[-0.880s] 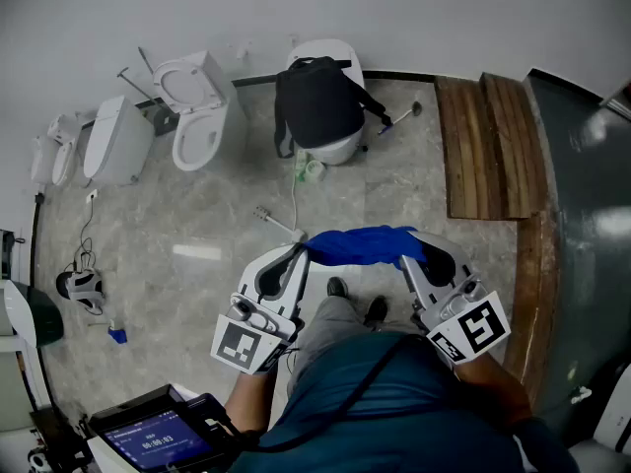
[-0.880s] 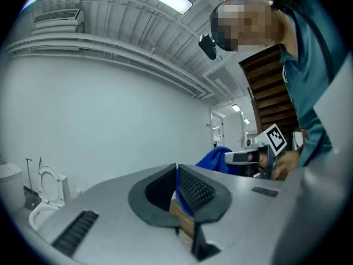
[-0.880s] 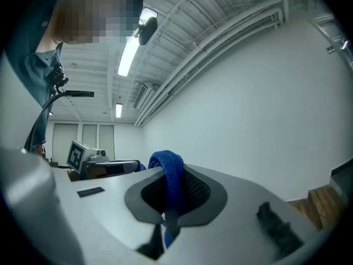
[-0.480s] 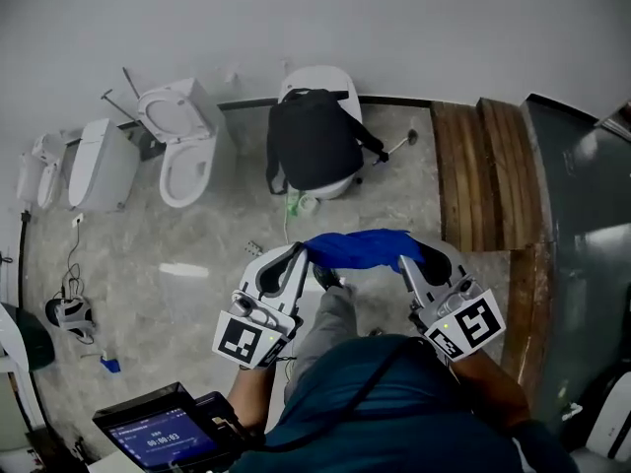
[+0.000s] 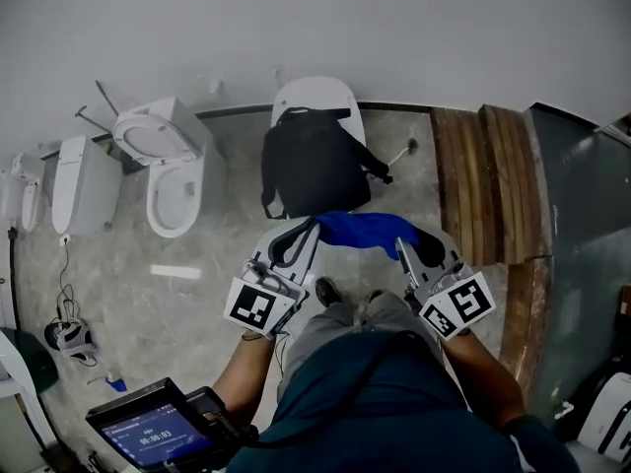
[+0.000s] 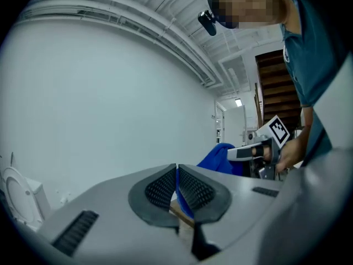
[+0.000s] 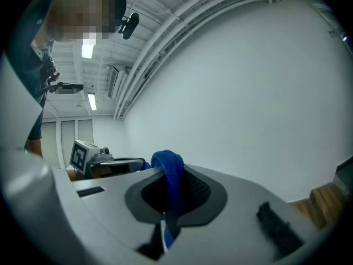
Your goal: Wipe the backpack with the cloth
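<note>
The left tool (image 6: 177,187) pinches only a thin edge of the blue cloth (image 5: 361,230), the right tool (image 7: 169,195) clamps a thick bunched fold, so the thin edge could slip free under wiping drag. The soft black backpack (image 5: 314,170) slumps on a smooth, rounded white toilet (image 5: 317,95) by the wall (image 5: 394,28), just beyond the stretched cloth; a hard push might slide it off.

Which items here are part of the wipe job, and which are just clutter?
Job: blue cloth, held between left gripper and right gripper, both with jaws shut on it; black backpack.
Lying about: open toilet, wooden planks, screen unit.
</note>
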Demonstrator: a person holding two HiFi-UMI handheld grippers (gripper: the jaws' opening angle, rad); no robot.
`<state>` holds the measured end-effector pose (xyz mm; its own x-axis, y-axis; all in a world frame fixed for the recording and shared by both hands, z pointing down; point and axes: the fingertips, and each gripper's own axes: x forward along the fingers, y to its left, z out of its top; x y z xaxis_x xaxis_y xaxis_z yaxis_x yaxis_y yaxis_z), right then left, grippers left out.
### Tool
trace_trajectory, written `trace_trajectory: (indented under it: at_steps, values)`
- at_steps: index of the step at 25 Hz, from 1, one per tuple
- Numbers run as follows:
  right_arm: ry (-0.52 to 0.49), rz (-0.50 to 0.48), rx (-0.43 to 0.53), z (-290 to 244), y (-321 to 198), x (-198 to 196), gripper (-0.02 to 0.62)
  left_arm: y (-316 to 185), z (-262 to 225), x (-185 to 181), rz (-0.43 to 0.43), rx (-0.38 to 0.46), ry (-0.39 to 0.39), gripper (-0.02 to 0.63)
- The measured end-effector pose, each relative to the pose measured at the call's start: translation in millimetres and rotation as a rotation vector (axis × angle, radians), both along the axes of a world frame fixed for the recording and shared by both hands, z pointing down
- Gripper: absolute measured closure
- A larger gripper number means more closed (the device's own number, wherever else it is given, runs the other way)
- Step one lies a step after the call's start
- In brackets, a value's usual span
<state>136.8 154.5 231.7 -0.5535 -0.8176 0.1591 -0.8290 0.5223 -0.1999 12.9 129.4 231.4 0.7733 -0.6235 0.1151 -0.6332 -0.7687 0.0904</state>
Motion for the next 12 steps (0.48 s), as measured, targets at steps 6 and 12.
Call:
trace_trajectory:
  at_steps: [6,12]
  values:
    - [-0.01,-0.021,-0.077,36,-101,16,0.584,-96,35,20,-0.025,-0.069,-0.03,0.588]
    - [-0.008,-0.135,-0.178,100,-209,18,0.583,-193,90,22,-0.107,-0.151,-0.097,0.588]
